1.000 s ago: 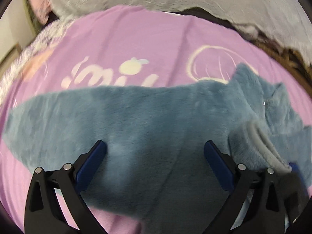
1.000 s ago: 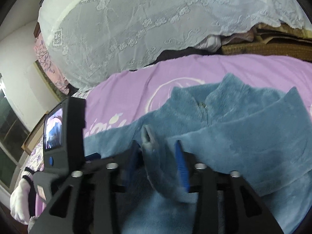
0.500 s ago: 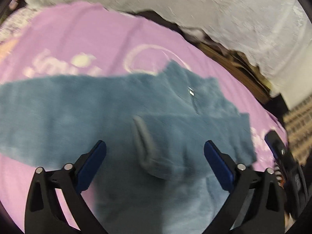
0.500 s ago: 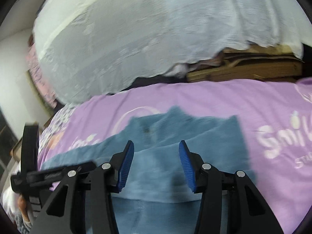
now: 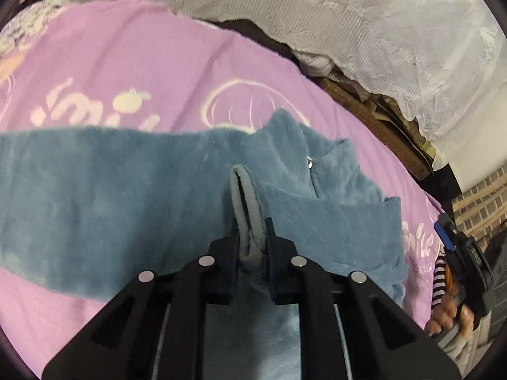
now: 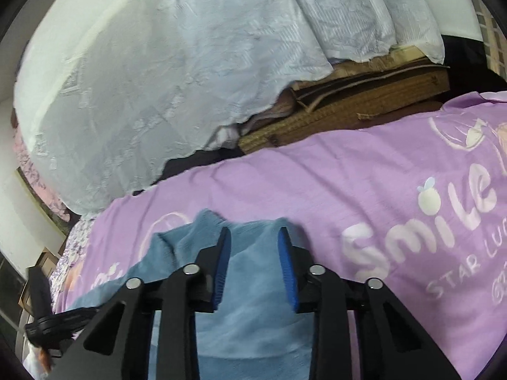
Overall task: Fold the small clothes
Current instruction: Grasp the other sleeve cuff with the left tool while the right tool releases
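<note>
In the left wrist view, the left hand-held gripper (image 5: pixel 252 237) was pinching the grey cuff (image 5: pixel 245 202) of a blue fleece jacket (image 5: pixel 126 190) spread on a purple bed sheet (image 5: pixel 142 63). In the right wrist view, the right hand-held gripper (image 6: pixel 253 253) was spread apart, holding nothing, above the jacket's folded part (image 6: pixel 250 310) on the sheet (image 6: pixel 364 190), below a white lace cover (image 6: pixel 190 63).

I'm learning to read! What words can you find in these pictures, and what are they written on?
"Smile" in big pale letters on the purple bedsheet.
"STAR LU...", smaller, under it on the same sheet; the rest runs out of the picture.
One more line below that is too small and cut off to read.
In the left wrist view the sheet's lettering is partly hidden by the blue fleece jacket and cannot be read.
Nothing is written on the jacket.
</note>
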`<state>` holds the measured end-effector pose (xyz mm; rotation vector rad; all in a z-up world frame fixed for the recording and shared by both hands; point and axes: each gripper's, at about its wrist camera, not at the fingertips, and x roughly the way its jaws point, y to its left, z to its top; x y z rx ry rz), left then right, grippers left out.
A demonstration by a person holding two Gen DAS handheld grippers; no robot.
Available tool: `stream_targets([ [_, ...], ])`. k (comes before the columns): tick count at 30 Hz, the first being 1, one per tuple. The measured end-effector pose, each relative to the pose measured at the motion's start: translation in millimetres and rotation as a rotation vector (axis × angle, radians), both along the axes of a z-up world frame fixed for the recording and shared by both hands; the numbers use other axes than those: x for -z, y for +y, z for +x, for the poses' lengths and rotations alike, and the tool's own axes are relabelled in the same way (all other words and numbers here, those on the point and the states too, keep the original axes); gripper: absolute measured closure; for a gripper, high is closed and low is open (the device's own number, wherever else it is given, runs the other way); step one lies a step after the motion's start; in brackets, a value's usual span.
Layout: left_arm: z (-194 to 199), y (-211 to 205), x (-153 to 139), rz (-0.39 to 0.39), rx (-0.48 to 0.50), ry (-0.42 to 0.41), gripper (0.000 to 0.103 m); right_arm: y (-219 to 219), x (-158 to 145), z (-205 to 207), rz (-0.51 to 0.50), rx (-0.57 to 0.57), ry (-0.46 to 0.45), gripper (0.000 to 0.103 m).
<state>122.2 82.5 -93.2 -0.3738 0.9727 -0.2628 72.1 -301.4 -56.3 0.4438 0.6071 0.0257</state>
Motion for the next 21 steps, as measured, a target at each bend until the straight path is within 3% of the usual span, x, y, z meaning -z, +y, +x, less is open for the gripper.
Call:
stream_targets([
  [2, 1.1, -2.0, 6.2, 0.040, -0.006, 0.009, 0.089, 3.2, 4.7, 10.2, -0.017, -0.019, 0.024, 0.082],
  [5, -2.7, 8.6, 11.5, 0.140, -0.090, -0.022, 0.088, 18.9, 17.0, 21.8, -0.055, -0.070, 0.059, 0.083],
  [6, -1.0, 12.8, 11.5, 0.188, -0.119, -0.030, 0.088, 26.1, 24.9, 28.7, -0.078, -0.090, 0.089, 0.083],
  [8, 2.8, 14.5, 17.3, 0.199, -0.119, -0.018, 0.082, 35.7, 50.6, 49.7, -0.113, -0.108, 0.187, 0.083],
  [10, 5.4, 11.3, 27.8, 0.224, -0.112, -0.008, 0.076, 35.5, 77.1, 67.0, -0.143, -0.095, 0.273, 0.090],
  [13, 4.6, 5.9, 32.4, 0.266, -0.104, -0.024, 0.071, 18.3, 77.3, 65.5, -0.028, -0.080, 0.250, 0.092],
  [17, 2.2, 4.9, 30.2, 0.280, -0.111, -0.030, 0.069, 19.9, 58.8, 35.0, -0.014, -0.099, 0.173, 0.093],
  [21, 0.9, 8.7, 30.7, 0.264, -0.117, -0.025, 0.066, 45.0, 53.0, -9.8, -0.131, -0.174, 0.149, 0.090],
])
